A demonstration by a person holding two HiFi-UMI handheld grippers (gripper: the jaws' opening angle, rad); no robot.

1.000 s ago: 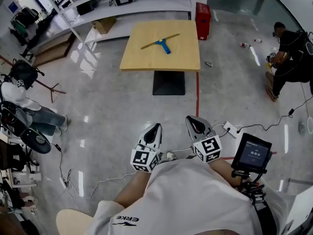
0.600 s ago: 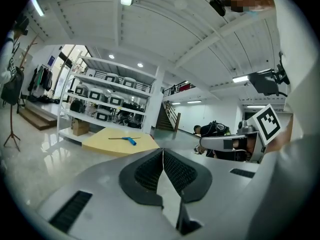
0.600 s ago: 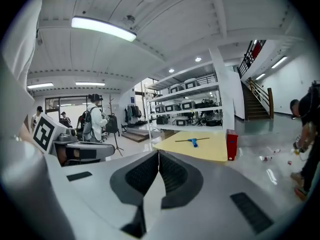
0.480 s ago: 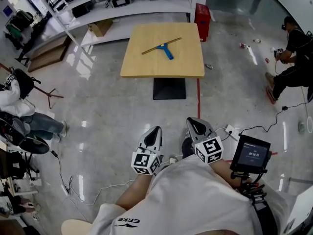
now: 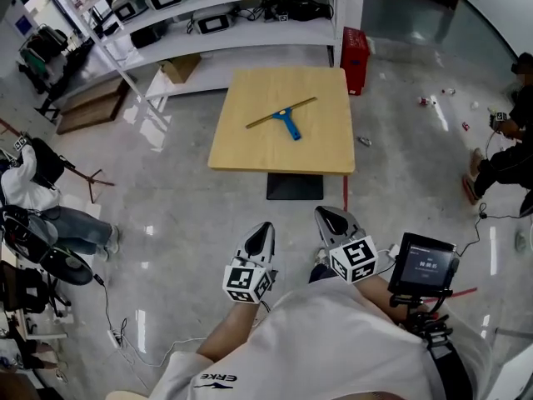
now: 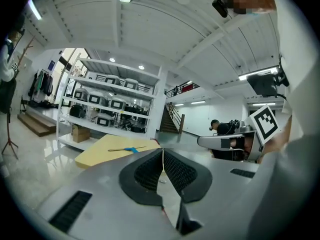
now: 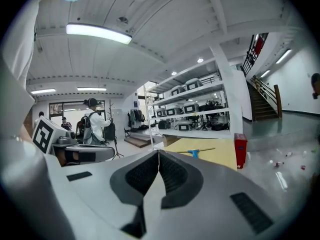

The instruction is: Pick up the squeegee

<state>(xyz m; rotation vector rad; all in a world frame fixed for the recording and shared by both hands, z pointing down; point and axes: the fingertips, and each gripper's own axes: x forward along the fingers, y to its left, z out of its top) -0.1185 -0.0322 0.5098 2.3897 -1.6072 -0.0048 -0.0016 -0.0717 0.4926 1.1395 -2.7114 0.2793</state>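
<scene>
A squeegee (image 5: pixel 284 116) with a blue handle and a long thin blade lies flat near the middle of a square wooden table (image 5: pixel 241 144). It also shows small and distant in the left gripper view as the squeegee (image 6: pixel 128 148) and in the right gripper view as the squeegee (image 7: pixel 196 151). My left gripper (image 5: pixel 265 227) and right gripper (image 5: pixel 326 213) are held side by side close to my body, well short of the table. Both are shut with nothing between the jaws.
White shelving (image 5: pixel 250 32) with boxed devices stands behind the table. A red crate (image 5: pixel 355 48) sits at the table's far right corner, and red tape (image 5: pixel 345 197) runs along the floor. A person crouches at right (image 5: pixel 512 152). A screen (image 5: pixel 422 264) is mounted by my right arm.
The table and squeegee have come nearer and lower in the head view as I walk toward them. Both grippers stayed shut and kept their place in front of my body.
</scene>
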